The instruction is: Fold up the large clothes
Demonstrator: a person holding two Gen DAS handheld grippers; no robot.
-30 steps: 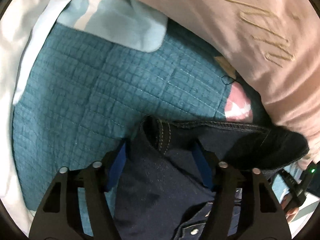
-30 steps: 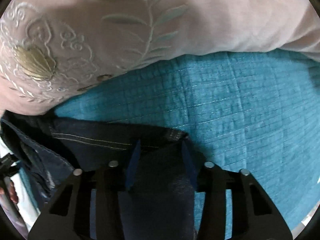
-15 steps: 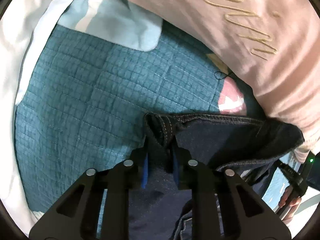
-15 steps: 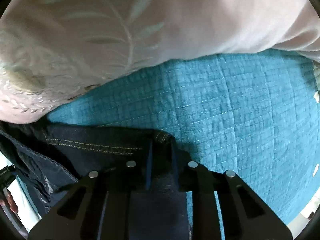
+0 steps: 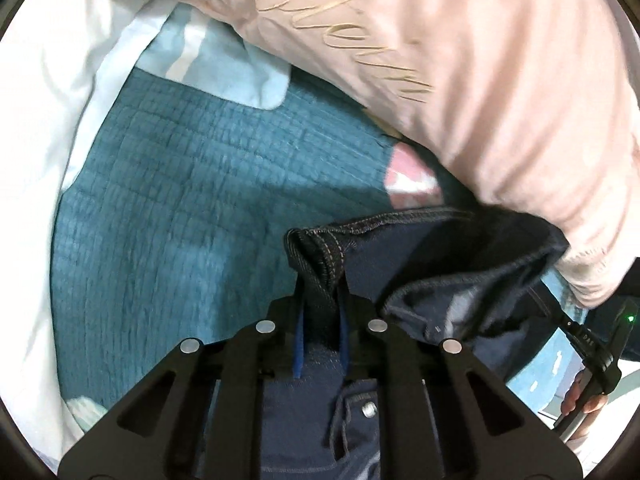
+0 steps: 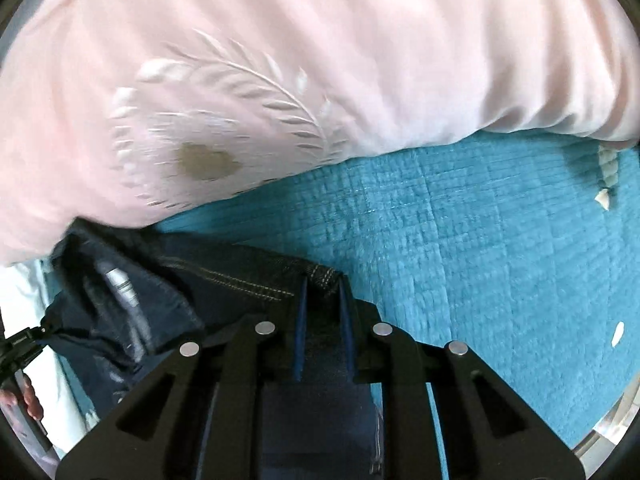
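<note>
Dark blue jeans (image 5: 420,256) hang by their waistband over a teal quilt (image 5: 180,200). My left gripper (image 5: 322,292) points steeply down, its jaws still closing on the stitched waistband corner, with the blue pads pressing the denim. A metal button (image 5: 369,410) shows below it. In the right wrist view, my right gripper (image 6: 322,284) is shut on the other end of the jeans (image 6: 224,272) waistband. The cloth sags open between the two grips.
A big pink embroidered pillow (image 5: 460,80) (image 6: 320,60) lies just behind the jeans. A white sheet (image 5: 60,100) and a light blue cloth (image 5: 224,68) border the quilt (image 6: 480,260) at the left. A person's fingers (image 5: 580,400) hold the other gripper.
Both grippers went from open around the waistband to shut on it, then rose; the jeans' top edge lifted off the quilt and the bedding looks farther away.
</note>
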